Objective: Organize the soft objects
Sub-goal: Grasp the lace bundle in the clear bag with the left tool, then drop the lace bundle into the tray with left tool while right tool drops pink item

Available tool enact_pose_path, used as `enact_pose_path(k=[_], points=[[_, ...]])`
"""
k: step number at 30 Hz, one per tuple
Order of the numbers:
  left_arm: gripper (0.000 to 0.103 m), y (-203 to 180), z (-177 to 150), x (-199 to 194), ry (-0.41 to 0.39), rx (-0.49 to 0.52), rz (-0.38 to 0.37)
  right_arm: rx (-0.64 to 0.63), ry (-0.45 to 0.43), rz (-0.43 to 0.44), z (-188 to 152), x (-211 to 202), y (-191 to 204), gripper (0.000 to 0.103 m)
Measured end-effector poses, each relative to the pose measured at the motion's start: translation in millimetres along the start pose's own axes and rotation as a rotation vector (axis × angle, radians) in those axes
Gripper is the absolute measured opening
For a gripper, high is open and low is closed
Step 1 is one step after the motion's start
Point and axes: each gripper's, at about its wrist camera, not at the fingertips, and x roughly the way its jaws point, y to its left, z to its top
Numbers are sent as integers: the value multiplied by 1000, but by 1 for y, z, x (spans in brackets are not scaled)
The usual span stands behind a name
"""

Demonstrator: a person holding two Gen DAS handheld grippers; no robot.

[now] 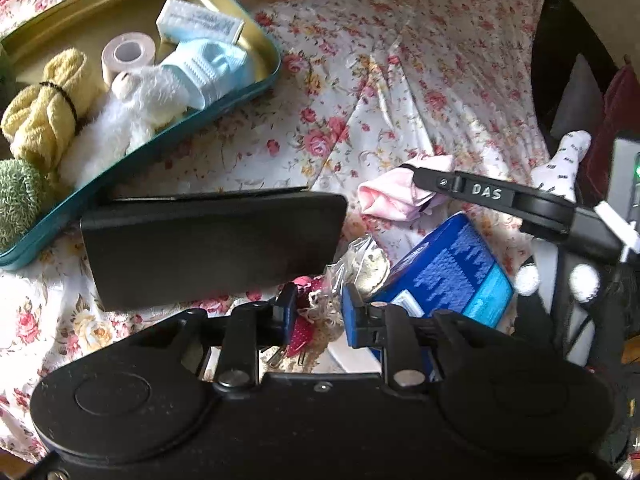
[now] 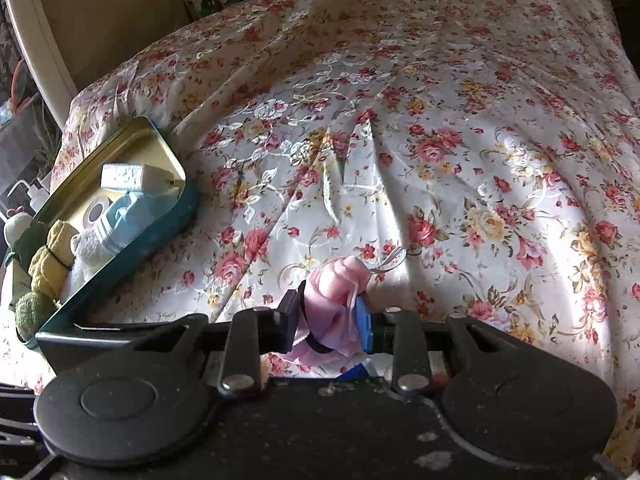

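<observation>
Pinching a crinkly clear bag [image 1: 356, 264] with red and cream bits inside, the left gripper [image 1: 320, 312] has its jaws closed on it, near a blue box [image 1: 452, 276] and a black case [image 1: 212, 248]. The right gripper [image 2: 330, 320] squeezes a pink cloth bundle [image 2: 340, 292] over the floral sheet [image 2: 440, 140]. Far left, a teal tin tray [image 1: 248, 88] holds a yellow towel roll [image 1: 48, 108], white plush toy [image 1: 136, 104] and tape roll [image 1: 128, 54].
</observation>
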Motion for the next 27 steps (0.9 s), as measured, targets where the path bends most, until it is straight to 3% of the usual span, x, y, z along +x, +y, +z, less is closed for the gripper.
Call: enact_pose_path(k=[7,16,27], points=[[21,0,4,-14,-31,-9,-33,2,-12,-3,-1,-2,2,29],[21,-3,23,-45,-157,-17,-28,6,-32,-14,0,-8,1,29],[21,29,86,-97,-433,-74,253,-19,-42,-2,2,-19,11,29]])
